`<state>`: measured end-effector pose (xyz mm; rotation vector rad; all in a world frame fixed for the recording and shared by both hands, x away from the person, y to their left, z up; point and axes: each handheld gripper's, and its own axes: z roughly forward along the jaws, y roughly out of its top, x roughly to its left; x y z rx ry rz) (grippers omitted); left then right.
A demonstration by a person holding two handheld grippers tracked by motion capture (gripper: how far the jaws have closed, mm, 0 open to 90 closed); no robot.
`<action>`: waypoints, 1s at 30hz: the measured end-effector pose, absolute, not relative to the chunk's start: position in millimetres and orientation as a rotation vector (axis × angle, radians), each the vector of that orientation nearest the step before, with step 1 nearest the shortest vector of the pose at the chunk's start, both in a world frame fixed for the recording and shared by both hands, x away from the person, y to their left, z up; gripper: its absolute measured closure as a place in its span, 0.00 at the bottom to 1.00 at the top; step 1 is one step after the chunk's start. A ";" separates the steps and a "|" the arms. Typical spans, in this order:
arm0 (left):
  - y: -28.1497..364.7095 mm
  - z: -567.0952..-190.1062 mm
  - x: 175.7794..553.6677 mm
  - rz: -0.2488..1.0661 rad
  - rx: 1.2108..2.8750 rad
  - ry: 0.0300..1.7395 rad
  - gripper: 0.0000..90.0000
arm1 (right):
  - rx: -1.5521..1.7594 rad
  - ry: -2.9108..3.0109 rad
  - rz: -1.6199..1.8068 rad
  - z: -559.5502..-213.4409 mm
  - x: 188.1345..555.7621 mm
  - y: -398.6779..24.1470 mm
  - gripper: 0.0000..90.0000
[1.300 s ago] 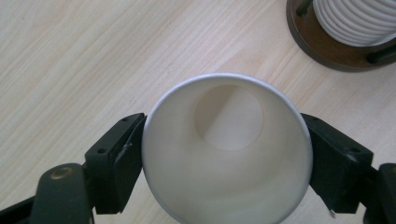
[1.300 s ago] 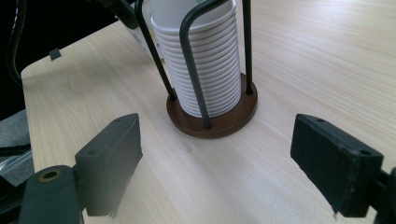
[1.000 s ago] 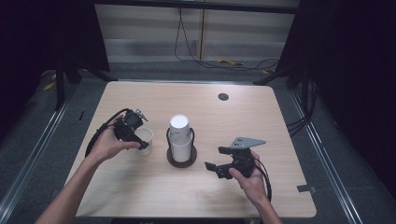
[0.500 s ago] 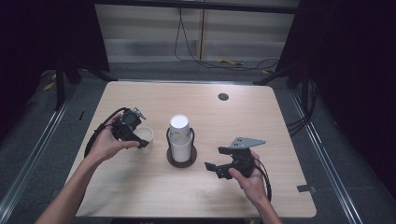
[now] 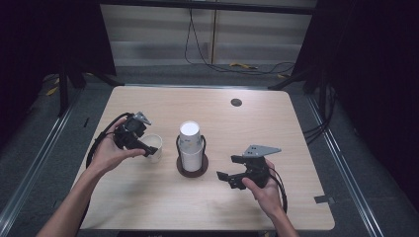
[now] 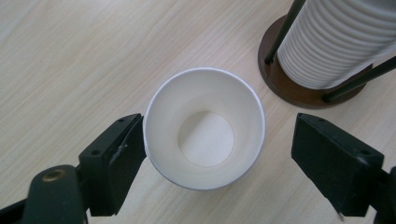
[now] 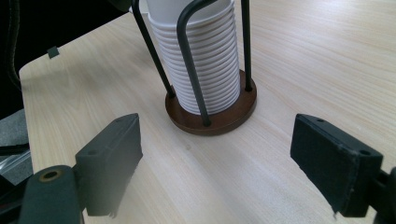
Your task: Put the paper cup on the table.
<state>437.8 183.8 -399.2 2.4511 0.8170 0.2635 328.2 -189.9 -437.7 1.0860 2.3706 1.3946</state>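
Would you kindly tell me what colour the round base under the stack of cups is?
Dark brown; the base shows best in the right gripper view.

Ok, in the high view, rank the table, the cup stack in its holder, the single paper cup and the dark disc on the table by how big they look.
1. table
2. cup stack in its holder
3. single paper cup, partly hidden by the left claw
4. dark disc, though it lies farthest from the camera

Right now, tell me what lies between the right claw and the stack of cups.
Only bare tabletop: in the right gripper view, the open right claw faces the stack of cups in its wire holder.
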 end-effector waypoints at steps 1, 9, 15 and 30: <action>184.5 -398.4 436.3 0.263 2.434 0.826 0.19 | 1.086 2.370 1.395 -437.7 328.2 -190.0 0.18; 191.9 -393.8 422.7 0.261 2.334 0.805 0.18 | 1.086 2.371 1.393 -437.7 328.1 -189.9 0.18; 196.2 -389.8 408.3 0.296 2.264 0.804 0.18 | 1.092 2.365 1.393 -437.6 328.3 -190.5 0.18; 193.3 -410.0 379.1 0.318 2.109 0.757 0.18 | 1.105 2.323 1.372 -434.4 325.4 -192.5 0.18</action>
